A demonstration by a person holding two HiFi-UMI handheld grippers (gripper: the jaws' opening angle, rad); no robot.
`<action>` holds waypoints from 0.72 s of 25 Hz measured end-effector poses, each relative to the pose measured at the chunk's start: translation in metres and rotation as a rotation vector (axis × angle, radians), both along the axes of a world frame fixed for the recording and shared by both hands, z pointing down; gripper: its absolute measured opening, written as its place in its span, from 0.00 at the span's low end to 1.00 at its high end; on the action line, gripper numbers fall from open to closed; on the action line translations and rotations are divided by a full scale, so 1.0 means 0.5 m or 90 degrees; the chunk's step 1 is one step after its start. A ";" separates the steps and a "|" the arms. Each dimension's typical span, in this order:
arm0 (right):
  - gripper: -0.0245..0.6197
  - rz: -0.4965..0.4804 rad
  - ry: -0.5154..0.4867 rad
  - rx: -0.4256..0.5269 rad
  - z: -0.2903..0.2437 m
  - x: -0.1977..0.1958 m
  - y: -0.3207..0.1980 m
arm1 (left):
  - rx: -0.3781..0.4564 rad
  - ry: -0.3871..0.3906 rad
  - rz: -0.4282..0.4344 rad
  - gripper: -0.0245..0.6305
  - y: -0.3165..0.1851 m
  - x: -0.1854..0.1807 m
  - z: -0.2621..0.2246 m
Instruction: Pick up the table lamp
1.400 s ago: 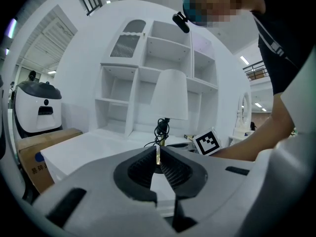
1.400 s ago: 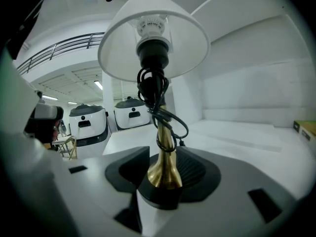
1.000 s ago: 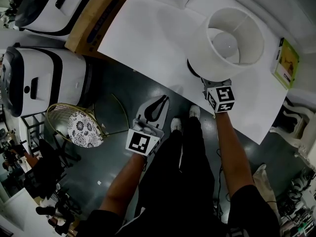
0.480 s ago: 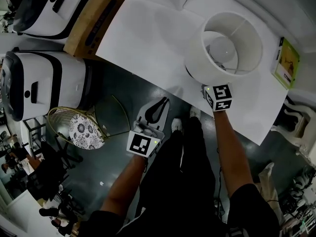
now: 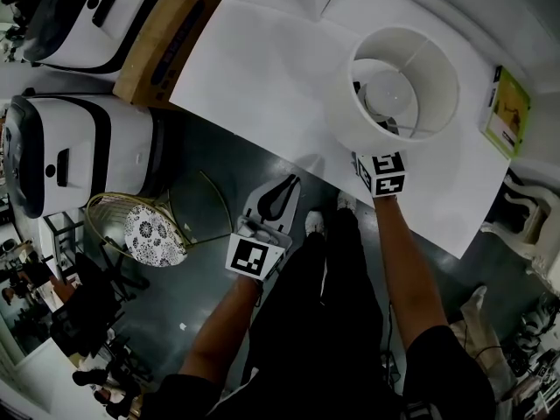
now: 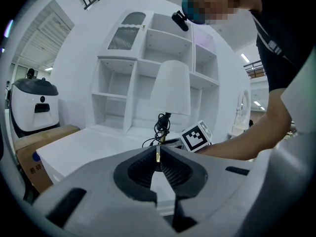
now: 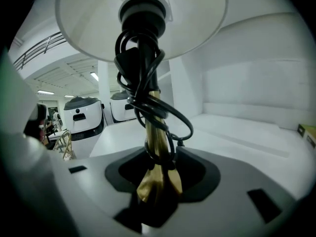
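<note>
Because the white shade (image 5: 435, 112) blocks the overhead look, the base of the table lamp (image 5: 346, 116) and the tips of the right gripper (image 7: 159, 163) go unseen from above. The lamp stands upright near the front edge of the white table (image 5: 262, 68), brass stem (image 7: 154, 132) vertical, shade mouth skyward; jaws that have just been closing clamp the cable-wrapped stem. The left gripper (image 6: 157, 153) hangs clenched, empty, over the floor.

The table lamp (image 5: 398, 90), white shade, brass stem wound with black cord, stands upright near the white table (image 5: 262, 68) edge.
</note>
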State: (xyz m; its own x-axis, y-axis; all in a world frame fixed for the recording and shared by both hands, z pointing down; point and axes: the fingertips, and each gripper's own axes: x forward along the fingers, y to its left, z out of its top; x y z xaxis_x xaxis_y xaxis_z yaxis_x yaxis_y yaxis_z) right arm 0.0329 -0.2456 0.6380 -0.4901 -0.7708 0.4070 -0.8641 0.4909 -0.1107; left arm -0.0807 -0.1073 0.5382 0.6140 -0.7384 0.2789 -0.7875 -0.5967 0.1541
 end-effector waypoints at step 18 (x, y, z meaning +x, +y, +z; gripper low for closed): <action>0.26 -0.029 0.012 0.034 -0.012 -0.004 0.014 | 0.000 -0.006 0.005 0.07 0.004 -0.005 -0.002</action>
